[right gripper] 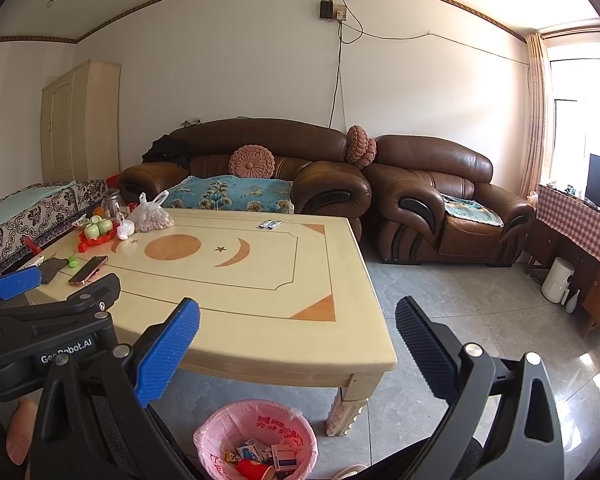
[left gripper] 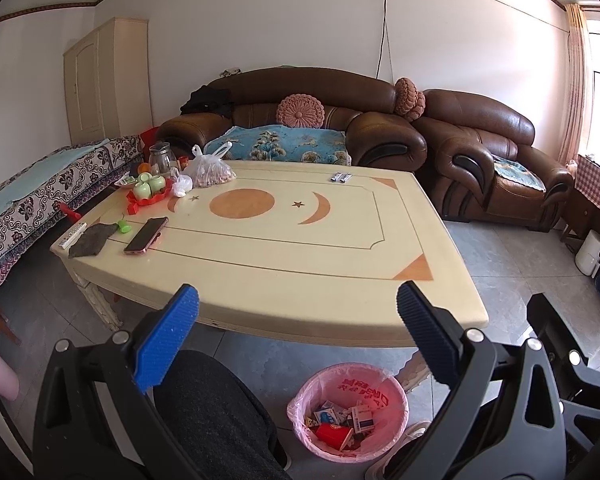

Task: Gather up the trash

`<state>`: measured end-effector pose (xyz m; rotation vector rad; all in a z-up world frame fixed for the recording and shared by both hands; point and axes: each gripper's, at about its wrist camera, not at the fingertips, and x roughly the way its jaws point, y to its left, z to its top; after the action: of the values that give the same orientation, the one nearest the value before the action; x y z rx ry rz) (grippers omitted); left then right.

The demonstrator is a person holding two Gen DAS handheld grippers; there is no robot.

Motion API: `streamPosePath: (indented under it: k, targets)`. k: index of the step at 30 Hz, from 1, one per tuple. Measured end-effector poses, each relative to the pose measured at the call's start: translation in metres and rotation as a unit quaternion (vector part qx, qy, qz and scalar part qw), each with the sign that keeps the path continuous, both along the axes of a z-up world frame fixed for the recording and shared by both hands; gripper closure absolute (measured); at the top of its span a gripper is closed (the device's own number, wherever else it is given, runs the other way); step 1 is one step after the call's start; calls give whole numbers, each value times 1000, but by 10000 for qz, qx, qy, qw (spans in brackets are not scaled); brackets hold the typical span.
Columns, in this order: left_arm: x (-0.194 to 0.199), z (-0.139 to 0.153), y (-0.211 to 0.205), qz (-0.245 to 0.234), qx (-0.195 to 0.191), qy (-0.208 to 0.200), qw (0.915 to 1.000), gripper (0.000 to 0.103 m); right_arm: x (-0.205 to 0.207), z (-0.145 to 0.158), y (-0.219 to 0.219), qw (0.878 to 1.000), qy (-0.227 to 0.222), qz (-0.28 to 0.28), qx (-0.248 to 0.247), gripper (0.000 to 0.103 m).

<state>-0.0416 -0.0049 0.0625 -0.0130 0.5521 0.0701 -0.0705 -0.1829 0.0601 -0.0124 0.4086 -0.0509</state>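
Observation:
A pink-lined trash bin (left gripper: 347, 412) stands on the floor at the table's near edge, holding several boxes and wrappers; it also shows in the right wrist view (right gripper: 255, 440). Two small silver wrappers (left gripper: 341, 177) lie at the far side of the cream table (left gripper: 279, 264), also seen in the right wrist view (right gripper: 270, 224). My left gripper (left gripper: 297, 336) is open and empty, above the near table edge. My right gripper (right gripper: 297, 344) is open and empty, near the table's right corner. The left gripper's body (right gripper: 47, 320) shows at the left of the right wrist view.
On the table's left end are a phone (left gripper: 146, 235), a grey cloth (left gripper: 91, 239), a remote, a red tray with green cups (left gripper: 149, 189), a glass pot and a plastic bag of nuts (left gripper: 209, 172). Brown sofas (left gripper: 312, 120) stand behind. A person's knee (left gripper: 215, 408) is below.

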Motion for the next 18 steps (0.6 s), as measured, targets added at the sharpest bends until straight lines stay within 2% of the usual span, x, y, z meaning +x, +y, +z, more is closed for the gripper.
streamPosePath:
  k: [18]
  targets:
    - [-2,0,-2,-18,71,-16,10000,6,1,2,0,10000,3,-1,-8,7]
